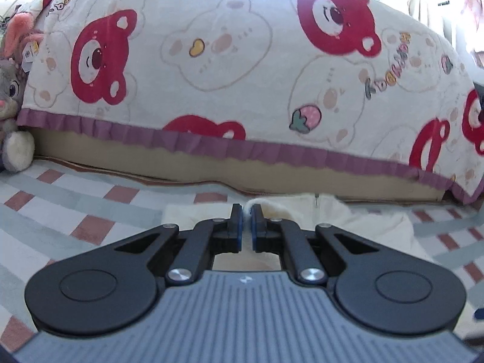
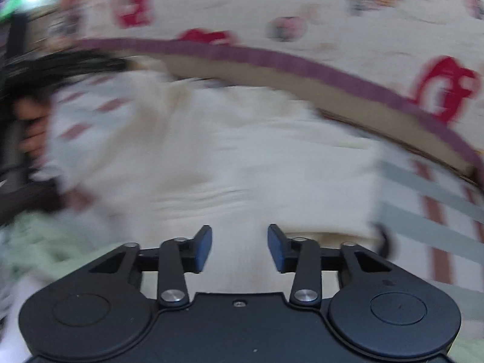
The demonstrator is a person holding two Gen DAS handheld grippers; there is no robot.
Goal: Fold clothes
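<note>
While you work through the fold, take stock as follows.

Item one: your left gripper (image 1: 247, 211), jaws drawn together on a thin white edge of the cream garment (image 1: 357, 214). That pinch is probably the carrying hold, lifting one edge clear so it can be taken across the rest of the cloth.

Item two: your right gripper (image 2: 239, 243), blue pads (image 2: 203, 249) standing apart with nothing pressed between them, poised above the garment's near edge. It looks set for a second hold; the view is motion-blurred, so contact cannot be judged.

Item three: the cream garment, lying on the checked bed sheet (image 1: 90, 211) close to the draped side of the bear quilt (image 1: 227, 60). Soft, thick, matte cloth with shallow wrinkles. It will likely sag from a single pinch.

Item four: bed sheet, flat weave, grey bands and brick-red squares.

Item five: bear quilt, quilted cotton look, red and cream bear faces, pleated mauve trim (image 1: 211, 139) along its lower edge.

Item six: plush rabbit (image 1: 12, 90), grey fur, pink ear, at the sheet's far left edge.

Item seven: pale green cloth (image 2: 45, 242), crumpled, beside the garment in the right wrist view.
</note>
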